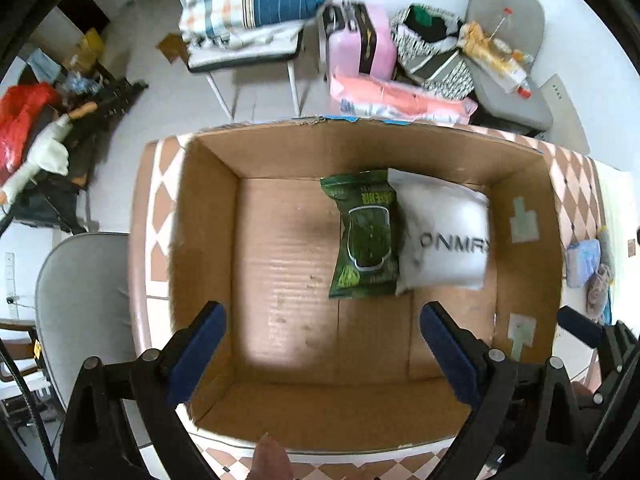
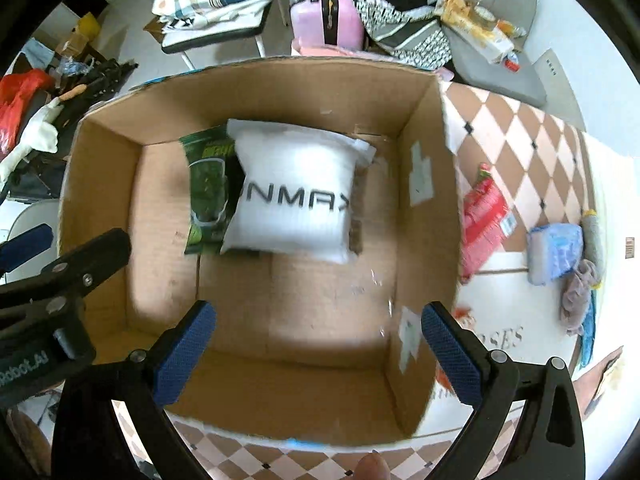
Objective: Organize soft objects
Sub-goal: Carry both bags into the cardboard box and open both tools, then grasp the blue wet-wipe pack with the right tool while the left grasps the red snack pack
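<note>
A cardboard box (image 1: pixel 208 240) is seen on a diamond-patterned tablecloth (image 2: pixel 520 128) in a cluttered room. Inside, toward the far wall, a green packet (image 1: pixel 366 240) lies lengthwise front-to-back, overlapped by a white pillow (image 2: pixel 296 204). Left gripper (image 1: pixel 320 344) and right gripper (image 2: pixel 318 344) are held spread, empty.

Left gripper (image 1: pixel 320 344), right gripper (image 2: pixel 318 344): both spread wide, holding nothing.
</note>
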`<state>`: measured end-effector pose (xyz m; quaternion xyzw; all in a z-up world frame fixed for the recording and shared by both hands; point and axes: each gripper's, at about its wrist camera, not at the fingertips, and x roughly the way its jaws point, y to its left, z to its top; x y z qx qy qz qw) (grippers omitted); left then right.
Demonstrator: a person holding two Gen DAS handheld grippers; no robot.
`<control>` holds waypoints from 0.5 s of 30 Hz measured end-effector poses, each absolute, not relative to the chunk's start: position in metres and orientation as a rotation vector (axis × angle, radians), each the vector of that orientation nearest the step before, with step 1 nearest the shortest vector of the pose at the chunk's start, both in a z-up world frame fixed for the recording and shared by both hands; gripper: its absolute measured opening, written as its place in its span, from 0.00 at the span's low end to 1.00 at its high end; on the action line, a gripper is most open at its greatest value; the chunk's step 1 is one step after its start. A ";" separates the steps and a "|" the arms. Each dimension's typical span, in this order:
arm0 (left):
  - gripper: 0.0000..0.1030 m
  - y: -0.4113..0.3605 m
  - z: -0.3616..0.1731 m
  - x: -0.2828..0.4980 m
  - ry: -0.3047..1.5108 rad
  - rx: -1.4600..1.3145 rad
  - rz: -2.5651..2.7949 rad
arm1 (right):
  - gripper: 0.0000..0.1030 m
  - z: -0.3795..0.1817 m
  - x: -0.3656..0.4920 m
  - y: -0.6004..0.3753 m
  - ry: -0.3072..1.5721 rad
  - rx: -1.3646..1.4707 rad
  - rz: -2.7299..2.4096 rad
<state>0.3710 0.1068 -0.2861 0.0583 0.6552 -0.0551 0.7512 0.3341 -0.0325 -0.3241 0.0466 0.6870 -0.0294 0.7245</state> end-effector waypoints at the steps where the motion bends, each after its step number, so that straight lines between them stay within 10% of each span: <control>1: 0.96 0.106 -0.283 0.365 1.414 0.137 -0.119 | 1.00 -0.315 0.324 -0.033 1.492 0.103 -0.068; 15: 1.00 0.104 -0.210 0.298 1.176 0.092 -0.201 | 1.00 -0.245 0.248 -0.026 1.275 0.176 -0.031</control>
